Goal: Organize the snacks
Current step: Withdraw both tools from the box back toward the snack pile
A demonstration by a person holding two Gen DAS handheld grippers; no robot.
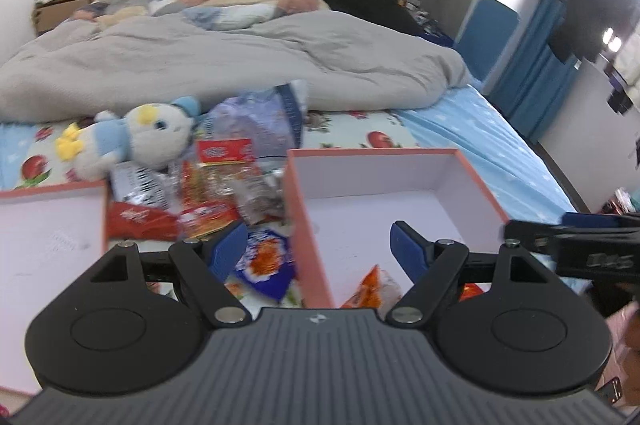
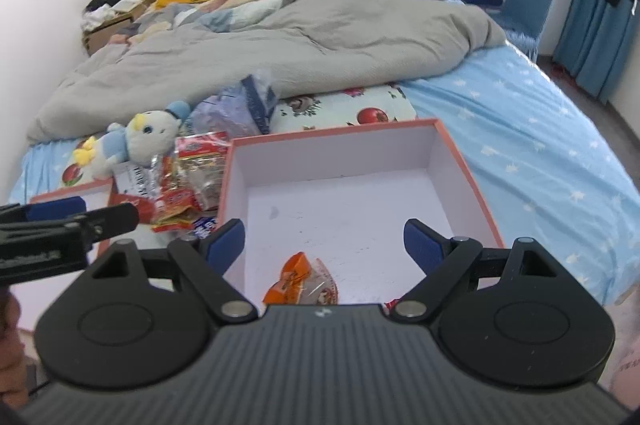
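A pile of snack packets [image 1: 208, 193] lies on the bed between two pink-rimmed white boxes; it also shows in the right wrist view [image 2: 188, 185]. The right box [image 1: 472, 177] [image 2: 452, 153] holds an orange and clear snack packet [image 1: 374, 289] [image 2: 300, 281] at its near edge. A blue and orange packet [image 1: 266, 261] lies beside that box. My left gripper [image 1: 320, 249] is open and empty over the box's left wall. My right gripper [image 2: 324, 241] is open and empty above the orange packet.
The left box [image 1: 44, 241] [image 2: 96, 189] sits at the near left. A plush toy [image 1: 136, 137] [image 2: 132, 141] and a bluish plastic bag [image 1: 260, 121] lie behind the snacks. A grey duvet [image 1: 224, 61] covers the bed further back.
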